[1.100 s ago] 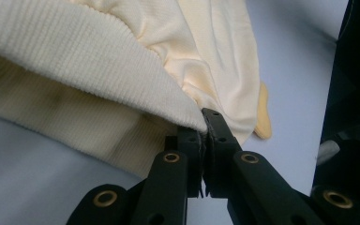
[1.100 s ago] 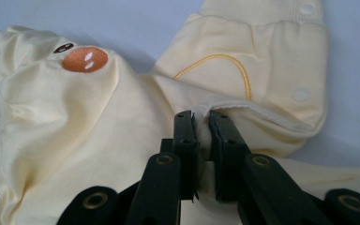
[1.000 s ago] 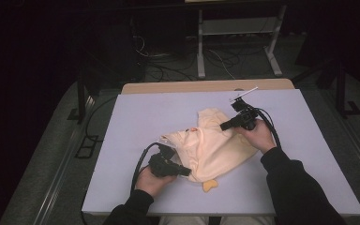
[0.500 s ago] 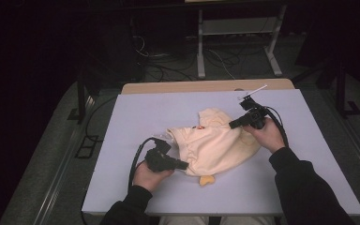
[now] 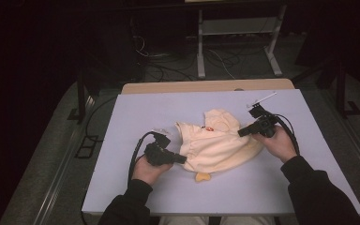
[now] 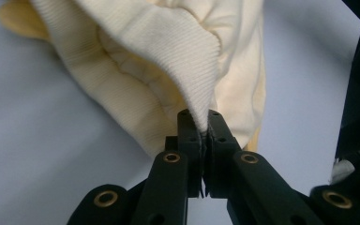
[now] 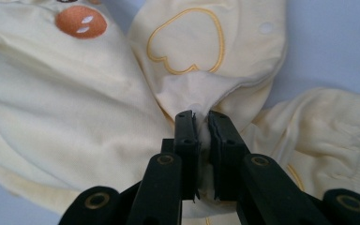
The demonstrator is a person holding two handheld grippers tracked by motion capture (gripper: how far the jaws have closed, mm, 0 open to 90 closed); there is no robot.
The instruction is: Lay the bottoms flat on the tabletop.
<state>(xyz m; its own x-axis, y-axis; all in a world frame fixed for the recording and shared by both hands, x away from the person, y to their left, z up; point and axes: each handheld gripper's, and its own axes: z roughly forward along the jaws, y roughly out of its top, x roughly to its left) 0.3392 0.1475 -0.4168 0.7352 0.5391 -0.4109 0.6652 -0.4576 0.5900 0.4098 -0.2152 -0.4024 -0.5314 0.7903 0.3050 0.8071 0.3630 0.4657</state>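
Observation:
A small cream-yellow garment lies bunched in the middle of the pale lavender table. It has a ribbed cuff, an embroidered heart outline and an orange patch. My left gripper is at the garment's left edge, shut on the ribbed cuff, as the left gripper view shows. My right gripper is at the garment's right side, shut on a fold of fabric below the heart. A darker yellow bit pokes out at the garment's near edge.
The table's wooden far edge borders a dark floor with cables and a white metal frame. Black cables loop from each gripper over the table. Bare tabletop lies to the left, right and far side of the garment.
Both grippers have moved apart, the left one leftward and the right one rightward, and the garment has spread out wider between them.

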